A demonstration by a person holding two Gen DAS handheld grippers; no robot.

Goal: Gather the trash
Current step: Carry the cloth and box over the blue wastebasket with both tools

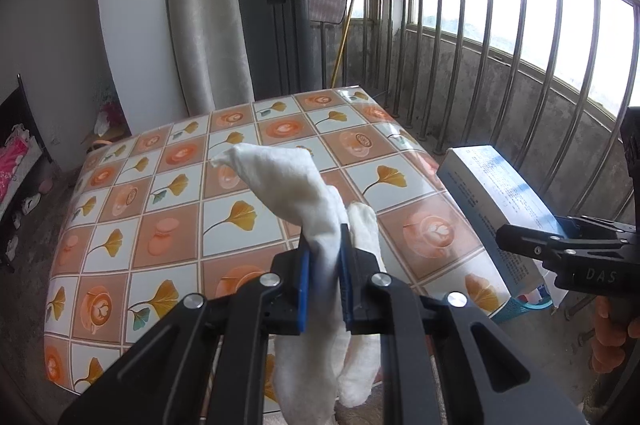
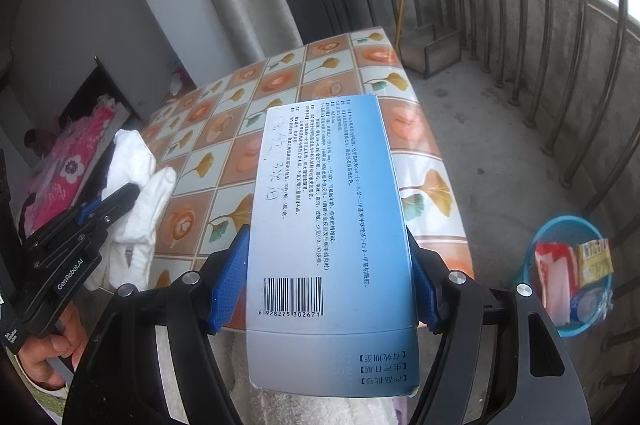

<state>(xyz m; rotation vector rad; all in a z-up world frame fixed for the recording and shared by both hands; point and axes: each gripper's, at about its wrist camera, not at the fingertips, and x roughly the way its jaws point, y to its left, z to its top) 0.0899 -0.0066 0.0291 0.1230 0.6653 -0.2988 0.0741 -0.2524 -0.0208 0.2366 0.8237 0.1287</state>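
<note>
Left claw (image 1: 323, 281) clamped on white tissue (image 1: 304, 193), right claw (image 2: 322, 285) clamped on blue-and-white box (image 2: 328, 225) — both pieces of trash were off the worktop (image 1: 168, 225).

Step in hand looked like the carry: pickup done, drop not yet made. Tissue was pinched at its middle between the left pads, one end sticking up, the rest hanging below the jaws. Box sat lengthwise between the right pads, gripped across its width, barcode end nearest the camera. Blue basket (image 2: 538, 245) stood on the floor beside the worktop, to the right in the right wrist view, already holding wrappers. Next move probably called for swinging each claw over the basket and releasing above the rim; box was long against the basket mouth, so tipping it end-down first seemed wise. Loose tissue could snag on a pad at release.
</note>
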